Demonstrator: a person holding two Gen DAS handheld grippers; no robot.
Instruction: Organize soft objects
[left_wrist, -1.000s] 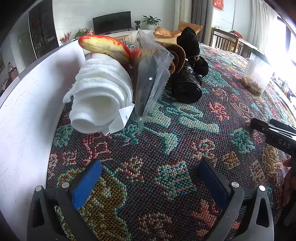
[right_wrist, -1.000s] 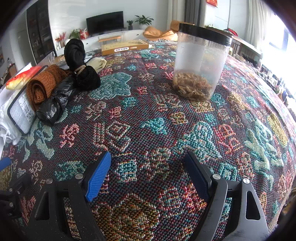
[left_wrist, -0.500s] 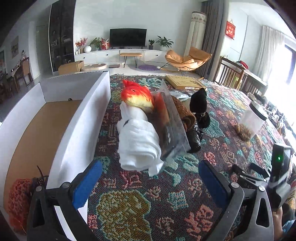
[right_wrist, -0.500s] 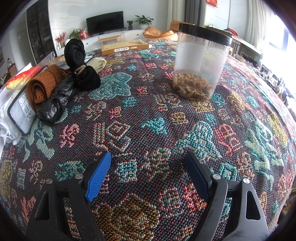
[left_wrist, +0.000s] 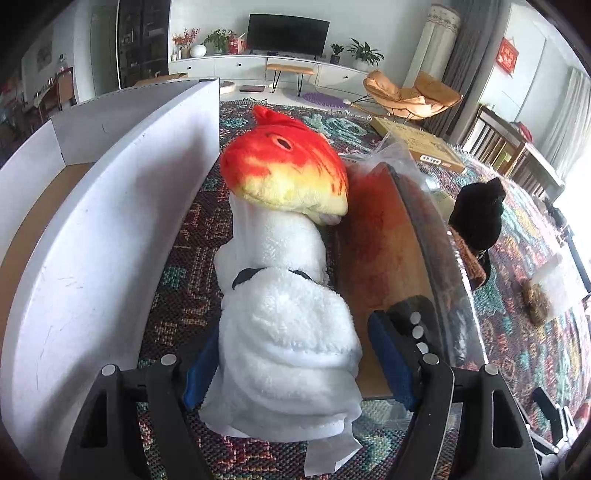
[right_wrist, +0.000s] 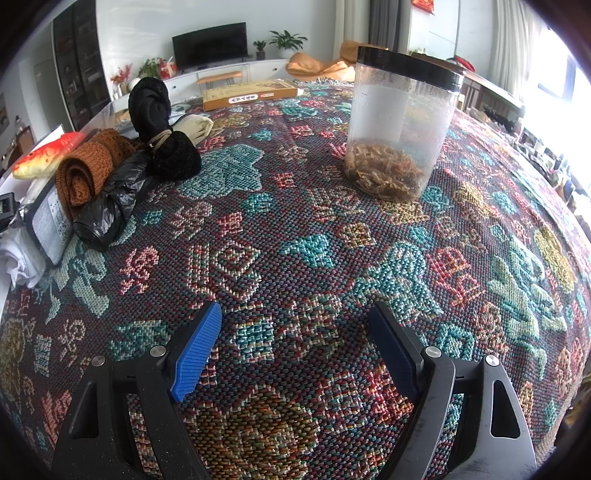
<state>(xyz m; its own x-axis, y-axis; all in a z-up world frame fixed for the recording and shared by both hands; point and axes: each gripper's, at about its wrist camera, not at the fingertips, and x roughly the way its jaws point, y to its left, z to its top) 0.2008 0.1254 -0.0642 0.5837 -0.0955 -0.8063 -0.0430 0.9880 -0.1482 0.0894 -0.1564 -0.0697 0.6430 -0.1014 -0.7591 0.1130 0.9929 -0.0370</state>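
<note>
A rolled white fluffy towel lies on the patterned tablecloth beside a white box wall. A red and yellow plush fish rests on the towel's far end. My left gripper straddles the near end of the towel and its jaws are closing. The left pad touches the fluff, while a thin gap shows at the right pad. A clear plastic bag leans against the towel's right side. My right gripper hovers open over bare cloth with nothing between its fingers.
A brown knitted roll, a rolled black plastic bag and a black cloth bundle lie together at the left. A clear jar with dried bits stands at the right. A flat cardboard box lies at the back.
My left gripper has moved in over the white towel, and its jaws have narrowed around the towel's near end. The right gripper has stayed where it was.
</note>
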